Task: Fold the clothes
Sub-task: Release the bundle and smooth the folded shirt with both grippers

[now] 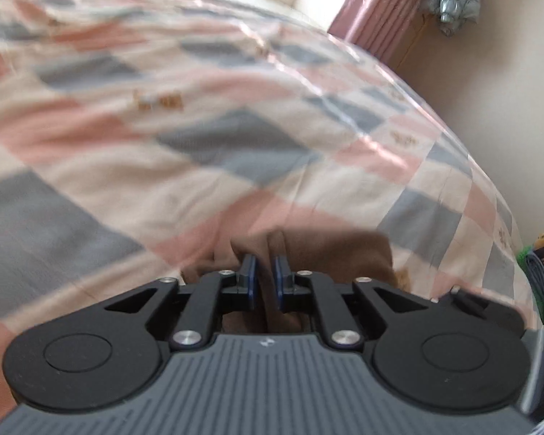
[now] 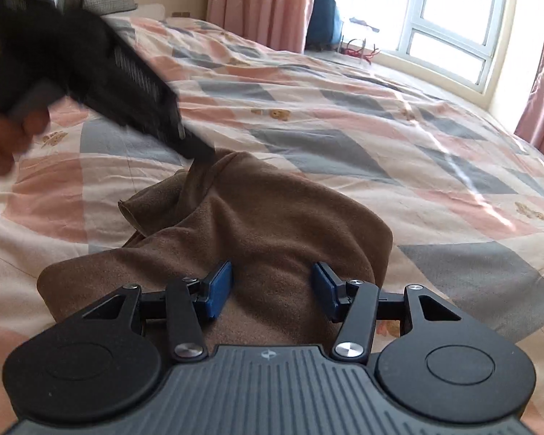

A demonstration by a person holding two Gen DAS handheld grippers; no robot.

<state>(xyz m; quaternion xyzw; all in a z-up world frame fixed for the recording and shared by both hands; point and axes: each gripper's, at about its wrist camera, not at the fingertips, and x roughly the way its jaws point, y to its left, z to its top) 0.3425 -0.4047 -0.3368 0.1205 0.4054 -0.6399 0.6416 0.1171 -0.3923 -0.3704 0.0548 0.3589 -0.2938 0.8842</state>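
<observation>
A brown garment [image 2: 257, 224] lies crumpled on the bed [image 2: 399, 137], over a quilt checked in pink, grey and cream. The cloth looks soft and fleecy, with a matte nap, bunched into rounded folds; one edge curls up at its left side, and a narrow ridge of it rises toward the far end.

The left claw [image 1: 264, 278] is clenched on a raised fold of the garment, its blue pads nearly together with brown cloth pinched between them. In the right wrist view this claw reaches down from the upper left, blurred, a hand [image 2: 3, 137] on its handle.

The right claw [image 2: 272, 290] is released, its blue pads spread wide apart just above the near part of the garment.
</observation>
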